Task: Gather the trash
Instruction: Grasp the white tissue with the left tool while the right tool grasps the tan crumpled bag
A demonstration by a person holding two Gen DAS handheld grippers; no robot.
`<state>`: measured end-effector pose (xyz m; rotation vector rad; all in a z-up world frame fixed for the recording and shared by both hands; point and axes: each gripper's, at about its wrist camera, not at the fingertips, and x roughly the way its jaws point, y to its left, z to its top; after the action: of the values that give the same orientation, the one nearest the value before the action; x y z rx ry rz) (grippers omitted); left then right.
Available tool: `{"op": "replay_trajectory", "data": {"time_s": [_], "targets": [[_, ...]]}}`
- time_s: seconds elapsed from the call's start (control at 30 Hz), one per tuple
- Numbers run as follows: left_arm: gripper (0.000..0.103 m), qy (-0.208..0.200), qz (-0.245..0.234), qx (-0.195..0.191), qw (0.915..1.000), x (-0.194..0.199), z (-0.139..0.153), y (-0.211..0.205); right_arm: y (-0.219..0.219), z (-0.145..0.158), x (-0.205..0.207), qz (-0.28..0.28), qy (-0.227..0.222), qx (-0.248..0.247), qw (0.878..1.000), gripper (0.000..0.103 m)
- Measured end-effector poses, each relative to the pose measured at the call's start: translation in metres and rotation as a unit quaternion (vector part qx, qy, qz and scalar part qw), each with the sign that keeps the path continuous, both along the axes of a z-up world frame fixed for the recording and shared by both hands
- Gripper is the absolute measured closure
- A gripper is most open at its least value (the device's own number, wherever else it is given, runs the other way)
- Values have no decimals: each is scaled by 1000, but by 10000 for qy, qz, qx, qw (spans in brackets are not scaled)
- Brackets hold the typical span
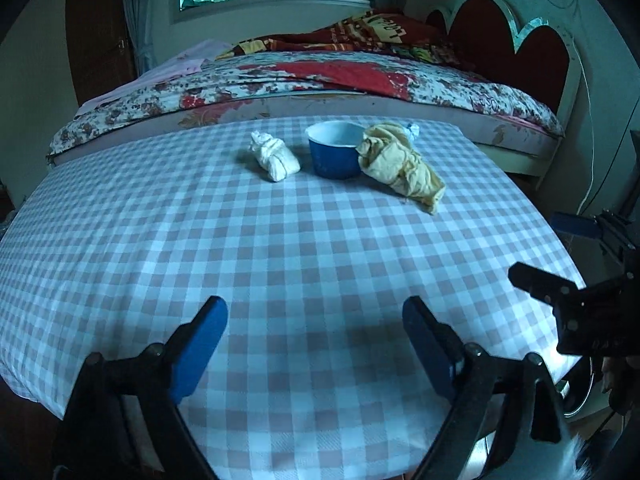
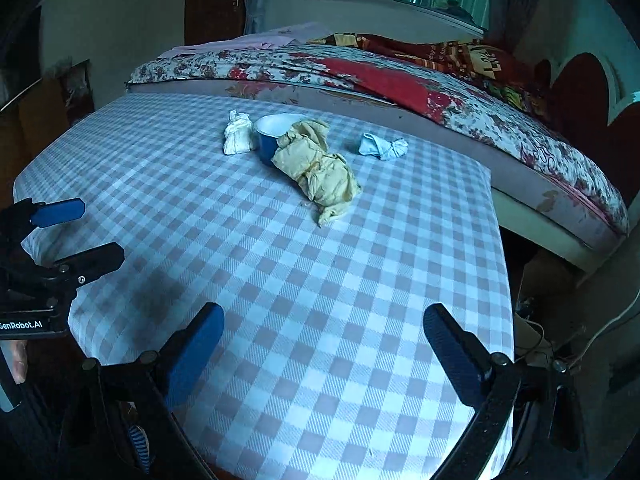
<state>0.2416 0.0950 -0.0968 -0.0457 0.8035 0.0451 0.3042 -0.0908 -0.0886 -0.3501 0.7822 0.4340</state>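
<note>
A blue bowl (image 1: 334, 150) with a white inside stands at the far side of the checked table (image 1: 280, 280). A white crumpled wad (image 1: 274, 156) lies left of it. A yellow crumpled wad (image 1: 400, 166) leans on its right side. A pale blue wad (image 2: 382, 146) lies further right, mostly hidden behind the yellow one in the left wrist view. My left gripper (image 1: 316, 332) is open and empty over the near table edge. My right gripper (image 2: 324, 340) is open and empty, near the table's right front. The bowl (image 2: 270, 136), white wad (image 2: 238, 138) and yellow wad (image 2: 316, 166) also show in the right wrist view.
A bed (image 1: 320, 76) with a flowered quilt runs right behind the table, with a red headboard (image 1: 520, 44) at the right. The right gripper shows at the left view's right edge (image 1: 580, 304); the left gripper shows at the right view's left edge (image 2: 52, 248).
</note>
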Motion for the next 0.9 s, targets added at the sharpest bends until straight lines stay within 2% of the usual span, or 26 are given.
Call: {"op": "replay_trajectory", "data": {"time_s": [0.17, 0.53, 0.67, 0.73, 0.77, 0.8, 0.9], "targets": [[16, 119, 90, 53, 9999, 29, -10, 17, 17, -11, 42, 35, 76, 43, 10000, 18], [28, 292, 164, -197, 9992, 94, -24, 38, 59, -41, 128, 162, 274, -160, 9994, 22], [28, 297, 150, -160, 9993, 112, -26, 38, 67, -47, 151, 180, 356, -133, 9991, 40], [31, 301, 168, -171, 9993, 122, -28, 41, 69, -48, 161, 175, 393, -51, 9991, 45], [31, 304, 198, -205, 9991, 128, -29, 43, 70, -49, 167, 166, 432, -2, 9989, 55], [32, 306, 219, -237, 9990, 135, -29, 45, 70, -49, 174, 125, 489, 92, 9987, 59], [37, 287, 284, -280, 9988, 153, -29, 50, 69, -48, 190, 26, 615, 388, 9973, 61]]}}
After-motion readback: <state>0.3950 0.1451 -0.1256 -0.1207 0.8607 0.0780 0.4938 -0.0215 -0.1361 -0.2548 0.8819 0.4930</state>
